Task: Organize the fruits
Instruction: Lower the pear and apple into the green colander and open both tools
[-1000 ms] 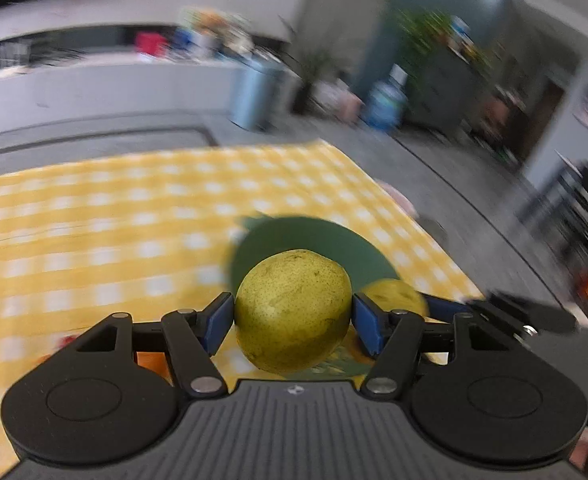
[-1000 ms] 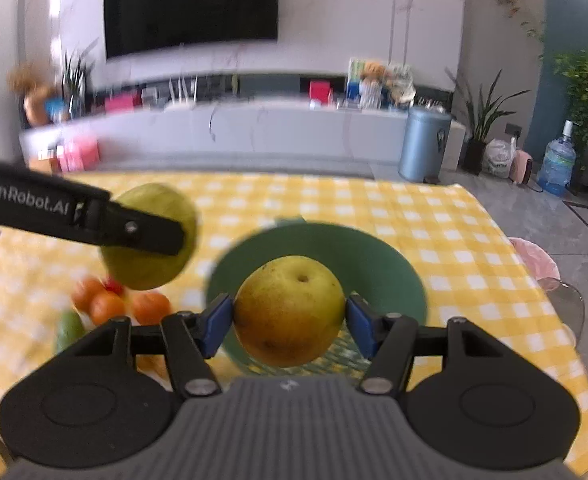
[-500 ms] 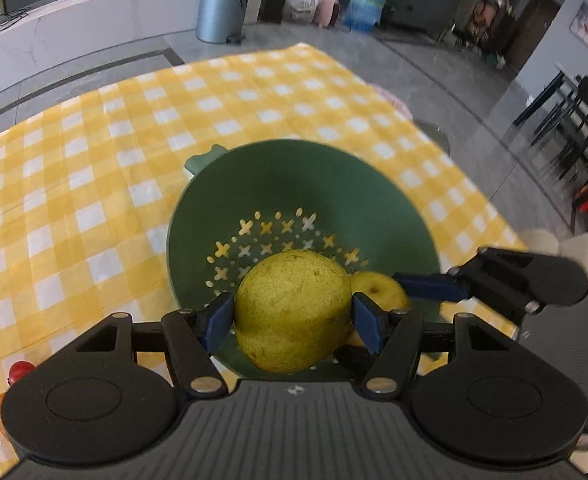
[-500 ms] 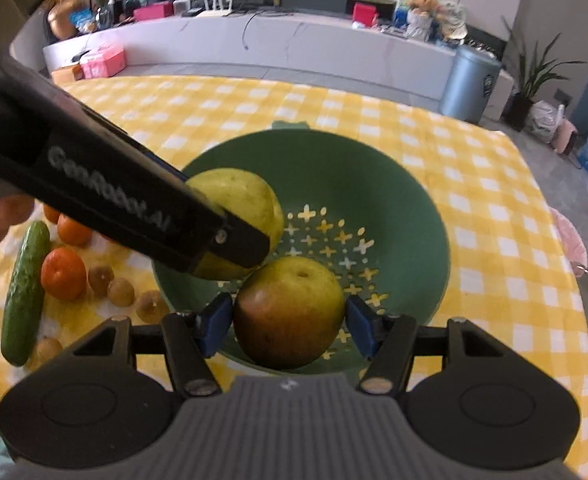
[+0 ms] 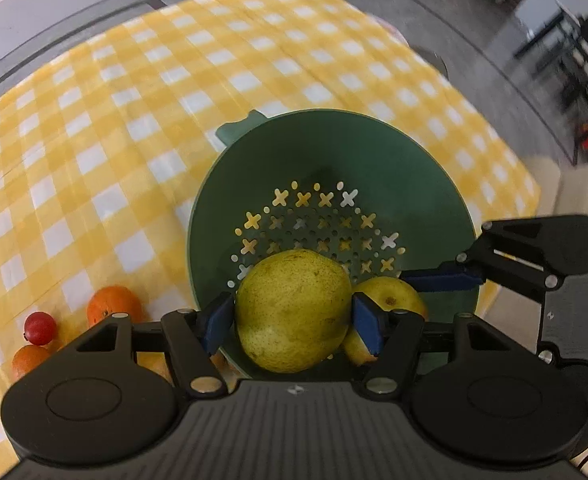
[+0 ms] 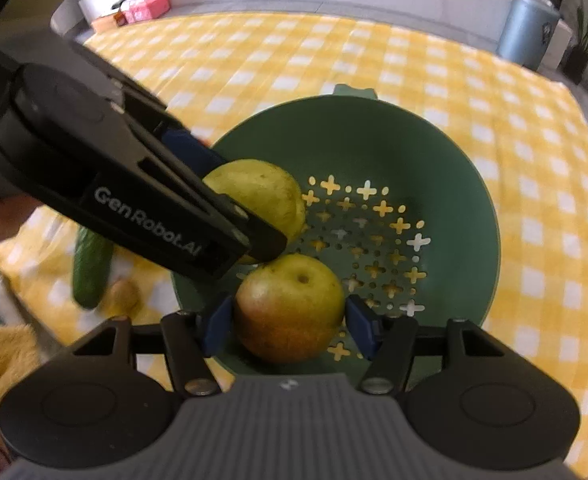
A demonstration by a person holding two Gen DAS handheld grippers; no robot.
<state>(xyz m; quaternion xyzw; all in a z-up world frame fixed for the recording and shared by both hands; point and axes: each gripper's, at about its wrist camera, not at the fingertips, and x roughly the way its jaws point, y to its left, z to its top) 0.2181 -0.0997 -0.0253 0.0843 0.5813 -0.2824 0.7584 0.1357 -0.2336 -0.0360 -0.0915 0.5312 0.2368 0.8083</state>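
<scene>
A dark green colander [image 5: 334, 148] with cross-shaped holes sits on the yellow checked cloth. My left gripper [image 5: 291, 320] is shut on a large yellow-green pear [image 5: 294, 312], held over the colander's near side. My right gripper [image 6: 289, 320] is shut on a smaller yellow pear with a reddish blush [image 6: 289, 308], also just inside the near rim of the colander [image 6: 434, 148]. In the right wrist view the left gripper's pear [image 6: 257, 192] sits close behind and left of mine. Whether either fruit touches the colander floor I cannot tell.
Left of the colander lie oranges [image 5: 111, 304], a cherry tomato [image 5: 39, 326], a cucumber [image 6: 91, 268] and a small brown kiwi [image 6: 123, 294]. A yellow towel [image 6: 1, 356] hangs at the near left edge. The checked tablecloth [image 5: 93, 120] stretches beyond the colander.
Both grippers have tipped downward and sunk toward the colander, each still holding its pear. The views now look down into the colander, and the two pears have come closer together.
</scene>
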